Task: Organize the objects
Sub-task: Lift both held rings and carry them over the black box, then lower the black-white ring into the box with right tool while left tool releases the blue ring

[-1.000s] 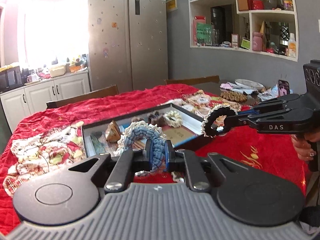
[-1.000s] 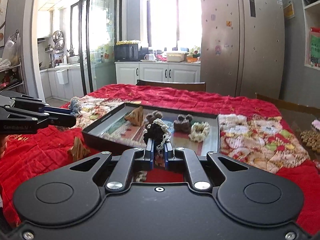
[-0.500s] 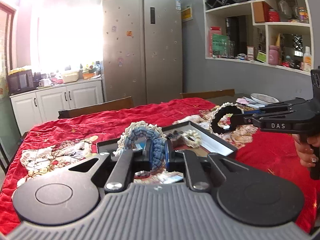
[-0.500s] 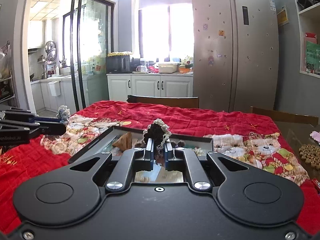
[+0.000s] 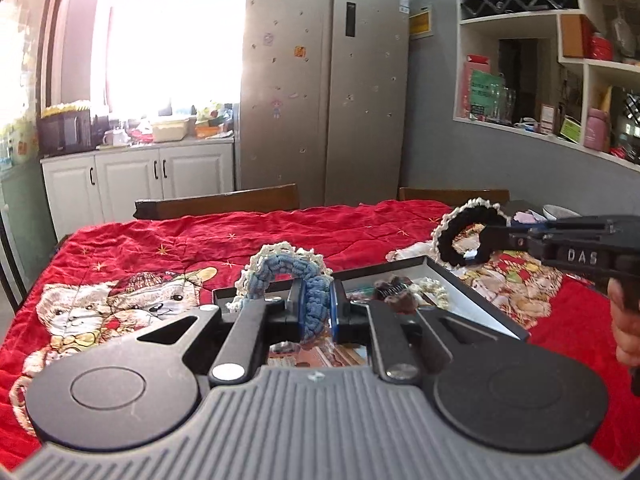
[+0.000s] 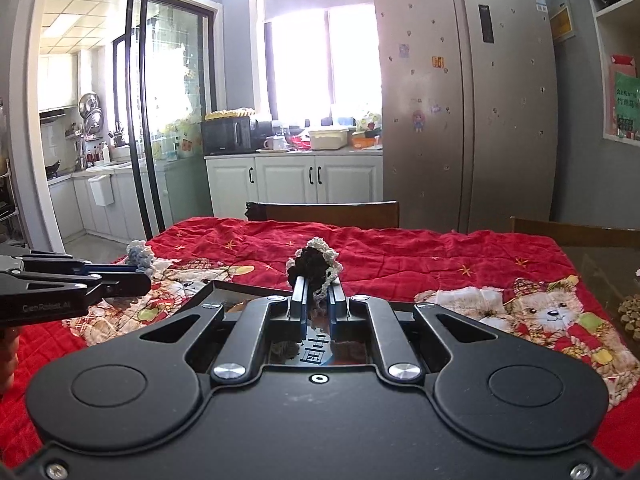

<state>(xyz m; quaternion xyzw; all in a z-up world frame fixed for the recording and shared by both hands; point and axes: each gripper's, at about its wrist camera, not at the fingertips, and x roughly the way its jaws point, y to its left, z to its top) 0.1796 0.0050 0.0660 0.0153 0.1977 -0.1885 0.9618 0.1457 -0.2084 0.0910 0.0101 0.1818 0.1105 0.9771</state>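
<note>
Only the left wrist view shows the tray's scrunchies.

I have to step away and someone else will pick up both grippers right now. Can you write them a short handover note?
Left gripper: shut on a blue scrunchie with a cream lace edge, held in the air over the near end of the tray.
Right gripper: shut on a black scrunchie with a cream edge, also held in the air over the tray.
Tray: sits on the red blanket; a dark hair clip and a cream scrunchie lie in it.
Done: both scrunchies are gripped.
Left: set both down in their places; where is not clear from the views.
</note>
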